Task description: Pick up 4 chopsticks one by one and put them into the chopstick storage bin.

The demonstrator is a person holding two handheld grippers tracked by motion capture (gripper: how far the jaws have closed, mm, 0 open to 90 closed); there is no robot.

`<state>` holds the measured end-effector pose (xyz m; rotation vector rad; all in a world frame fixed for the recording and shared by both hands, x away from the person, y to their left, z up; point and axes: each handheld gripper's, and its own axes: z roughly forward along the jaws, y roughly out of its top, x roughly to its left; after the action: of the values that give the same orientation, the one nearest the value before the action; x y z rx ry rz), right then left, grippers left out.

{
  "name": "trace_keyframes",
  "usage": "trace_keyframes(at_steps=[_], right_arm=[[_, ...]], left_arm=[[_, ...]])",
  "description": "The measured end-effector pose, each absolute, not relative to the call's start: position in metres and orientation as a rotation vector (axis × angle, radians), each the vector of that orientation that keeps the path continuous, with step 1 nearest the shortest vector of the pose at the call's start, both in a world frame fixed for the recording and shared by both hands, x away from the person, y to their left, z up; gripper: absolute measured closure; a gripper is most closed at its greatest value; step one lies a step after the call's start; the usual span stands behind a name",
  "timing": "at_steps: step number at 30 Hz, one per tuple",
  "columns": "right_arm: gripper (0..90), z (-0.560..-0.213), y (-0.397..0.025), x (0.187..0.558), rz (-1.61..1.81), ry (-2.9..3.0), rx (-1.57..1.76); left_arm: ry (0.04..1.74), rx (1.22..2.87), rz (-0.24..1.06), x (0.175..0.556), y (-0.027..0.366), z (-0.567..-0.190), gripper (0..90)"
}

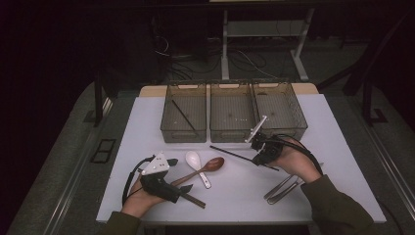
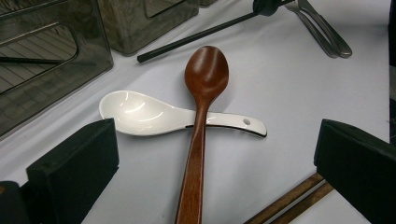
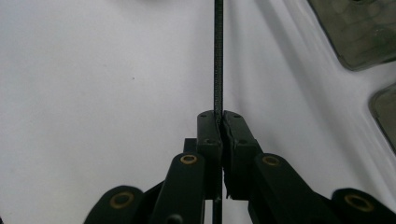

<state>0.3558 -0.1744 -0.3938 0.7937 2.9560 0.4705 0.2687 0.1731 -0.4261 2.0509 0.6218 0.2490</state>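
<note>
The black chopstick (image 1: pixel 234 153) is clamped between the jaws of the right hand-held gripper (image 1: pixel 258 155), lying low across the middle of the tabletop (image 1: pixel 147 127), just in front of the three mesh bins along the far edge. The left bin (image 1: pixel 183 117) already holds what looks like a matching black stick (image 1: pixel 183 115), though the mesh makes that hard to confirm, so the sorting seems barely begun. The middle bin (image 1: pixel 231 117) and the right bin (image 1: pixel 279 110) appear empty. Still to sort: the wooden spoon (image 2: pixel 198 121) lying across the white ceramic spoon (image 2: pixel 140 114), brown chopsticks (image 2: pixel 292 200) near the front edge, and metal tongs (image 1: pixel 281 188) toward the front right corner. The left hand-held gripper (image 2: pixel 217 172) rests with jaws spread wide, grasping nothing, facing the spoons.
</note>
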Motion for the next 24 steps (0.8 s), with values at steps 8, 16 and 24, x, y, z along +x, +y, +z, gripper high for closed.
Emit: trace_keyframes(at_steps=[8,16,24], right_arm=[[85.7,-0.391,-0.187,0.356,0.605,2.953,0.808],[85.7,-0.379,-0.204,0.354,0.775,2.940,0.818],[85.6,-0.367,-0.215,0.353,0.911,2.900,0.881]], left_arm=[[0.621,2.051,0.251,0.269,0.173,-0.426,0.0],[0.620,2.048,0.254,0.268,0.173,-0.426,0.0],[0.621,2.049,0.255,0.268,0.173,-0.426,0.0]])
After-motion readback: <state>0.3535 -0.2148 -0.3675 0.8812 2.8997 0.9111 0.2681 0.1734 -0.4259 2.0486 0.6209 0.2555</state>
